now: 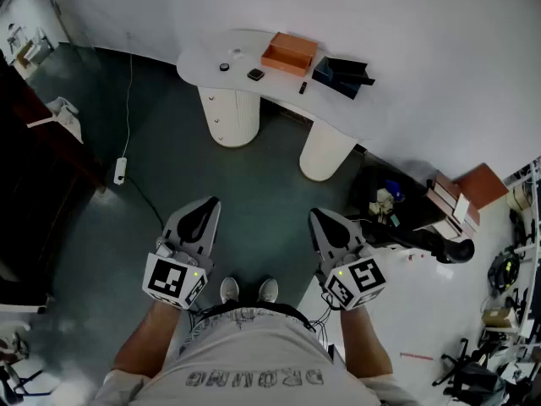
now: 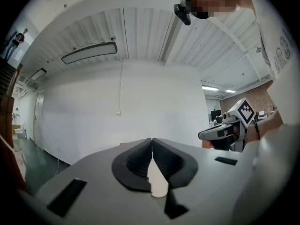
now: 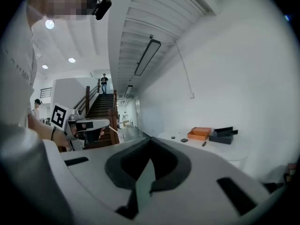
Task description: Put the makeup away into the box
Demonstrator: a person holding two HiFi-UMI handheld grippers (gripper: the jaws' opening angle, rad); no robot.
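Far ahead stands a white curved table (image 1: 203, 57). On it lie an open orange box (image 1: 289, 53), a black box (image 1: 341, 74) and small makeup pieces: a round compact (image 1: 224, 67), a dark square case (image 1: 255, 74) and a thin dark stick (image 1: 303, 86). My left gripper (image 1: 210, 202) and right gripper (image 1: 318, 215) are held level near my waist, well short of the table. Both are shut with nothing between the jaws. The right gripper view shows the orange box (image 3: 200, 133) and the black box (image 3: 223, 136) on the table in the distance. Only a white wall faces the left gripper (image 2: 151, 140).
A power strip (image 1: 119, 170) with its cable lies on the dark floor to the left. Dark furniture runs along the left edge. Cluttered shelves and a black machine (image 1: 427, 237) stand at the right. A staircase (image 3: 100, 106) rises behind me to the left.
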